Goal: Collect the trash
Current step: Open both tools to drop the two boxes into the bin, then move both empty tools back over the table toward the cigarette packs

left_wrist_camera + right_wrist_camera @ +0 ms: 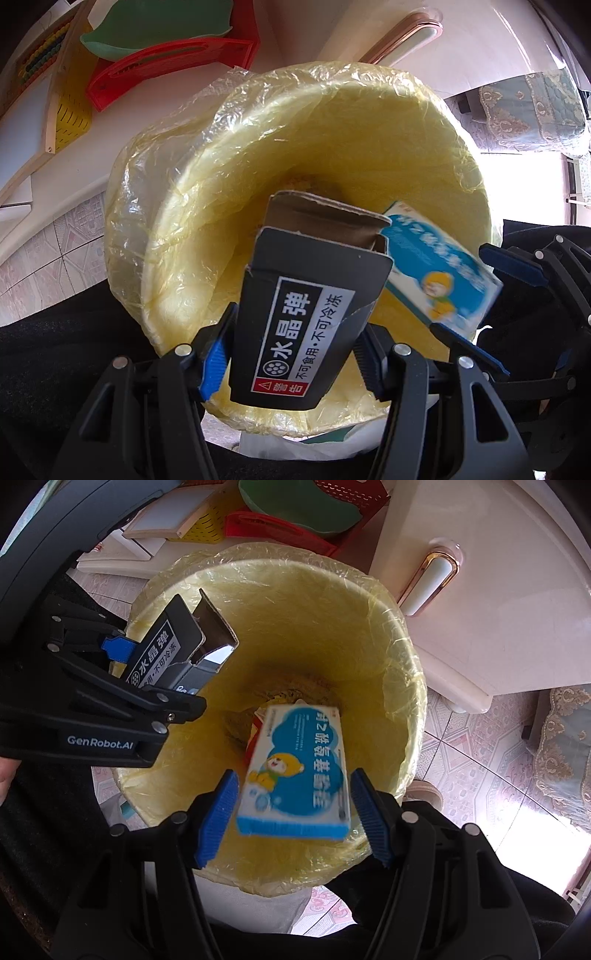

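Over the lined yellow bin [388,657], our left tongs [291,354] pinch the black carton [306,317]. Our right tongs [291,808] flank the blue box [295,771]; whether they grip is unclear. Only the right view shows trash on the bin's floor.

both cameras hang close above the lined yellow bin [332,155], each looking along its own fingers. the left wrist view tilts steeply down across the rim toward the far wall; the right wrist view looks straight down the bin [369,635]. they share the bin's mouth and both held boxes.
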{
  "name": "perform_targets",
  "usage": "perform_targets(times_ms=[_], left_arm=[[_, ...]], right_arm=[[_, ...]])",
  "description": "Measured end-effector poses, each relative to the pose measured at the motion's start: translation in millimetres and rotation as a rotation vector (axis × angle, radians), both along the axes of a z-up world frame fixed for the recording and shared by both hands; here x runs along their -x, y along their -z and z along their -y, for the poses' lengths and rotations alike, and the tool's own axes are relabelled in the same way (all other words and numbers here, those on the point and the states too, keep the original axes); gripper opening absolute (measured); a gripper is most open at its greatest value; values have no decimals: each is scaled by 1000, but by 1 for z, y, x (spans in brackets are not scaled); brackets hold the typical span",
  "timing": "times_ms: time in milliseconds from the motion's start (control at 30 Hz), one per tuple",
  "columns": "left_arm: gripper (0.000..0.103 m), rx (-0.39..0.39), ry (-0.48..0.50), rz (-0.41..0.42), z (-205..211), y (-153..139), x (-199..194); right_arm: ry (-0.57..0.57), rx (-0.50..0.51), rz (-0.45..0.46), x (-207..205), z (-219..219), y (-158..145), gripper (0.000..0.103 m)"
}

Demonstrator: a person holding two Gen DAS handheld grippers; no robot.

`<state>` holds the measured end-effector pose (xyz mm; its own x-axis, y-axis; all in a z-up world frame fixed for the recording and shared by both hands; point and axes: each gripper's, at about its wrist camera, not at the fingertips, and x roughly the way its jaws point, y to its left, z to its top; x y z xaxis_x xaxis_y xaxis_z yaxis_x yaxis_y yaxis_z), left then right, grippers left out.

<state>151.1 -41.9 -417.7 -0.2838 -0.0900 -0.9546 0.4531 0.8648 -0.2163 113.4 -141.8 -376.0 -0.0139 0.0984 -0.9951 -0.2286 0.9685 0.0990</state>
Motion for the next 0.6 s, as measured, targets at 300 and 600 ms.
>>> perform_targets(times_ms=[300, 600], left_arm=[[70, -27, 44, 17, 8, -1, 3], [74, -42, 37, 24, 6, 2, 3]], right_arm=[[-6, 9, -4, -1, -6, 2, 78], [5, 3, -10, -2, -4, 4, 78]])
